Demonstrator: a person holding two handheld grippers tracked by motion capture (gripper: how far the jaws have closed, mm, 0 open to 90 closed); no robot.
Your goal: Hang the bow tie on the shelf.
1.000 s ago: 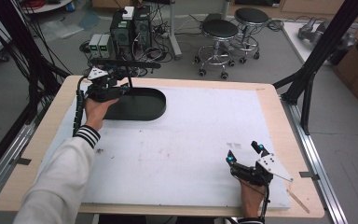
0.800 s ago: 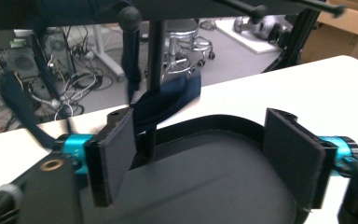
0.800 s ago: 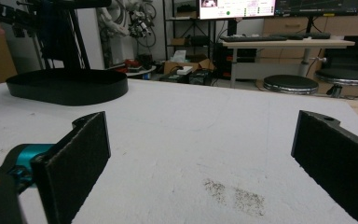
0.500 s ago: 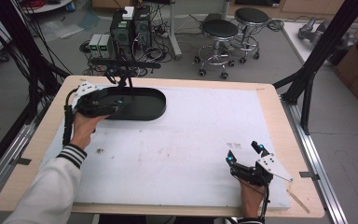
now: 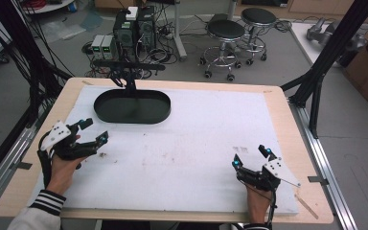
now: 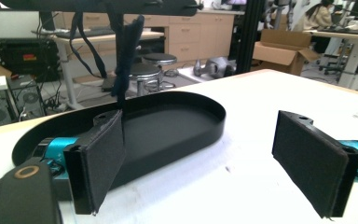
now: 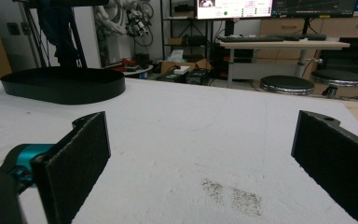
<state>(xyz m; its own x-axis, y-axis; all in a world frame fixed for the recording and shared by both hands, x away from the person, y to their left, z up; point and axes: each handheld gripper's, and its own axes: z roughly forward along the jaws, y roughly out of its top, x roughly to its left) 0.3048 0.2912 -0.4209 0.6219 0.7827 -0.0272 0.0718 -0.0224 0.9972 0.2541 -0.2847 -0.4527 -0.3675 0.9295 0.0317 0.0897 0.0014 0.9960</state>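
A black oval tray [image 5: 132, 120] lies at the back left of the white mat, with nothing in it. Above its far rim a black bar on a stand [image 5: 129, 67] carries a dark blue strap [image 6: 126, 56] that hangs down toward the tray. My left gripper [image 5: 96, 129] rests open near the left edge, in front of the tray and apart from it. In the left gripper view, the left gripper [image 6: 200, 154] faces the tray's wall [image 6: 214, 121] with nothing between its jaws. My right gripper [image 5: 251, 157] sits open and empty at the front right, and the right gripper view shows the right gripper [image 7: 200, 154] above bare mat.
The white mat [image 5: 196, 124] covers most of the wooden table and has faint dirt marks [image 7: 233, 196] near the right gripper. Black frame posts [image 5: 316, 91] stand off the right edge. Stools [image 5: 225, 33] and computer boxes stand on the floor beyond the table.
My left gripper has drawn back from the tray to the left front of the mat. The right gripper has stayed where it was.
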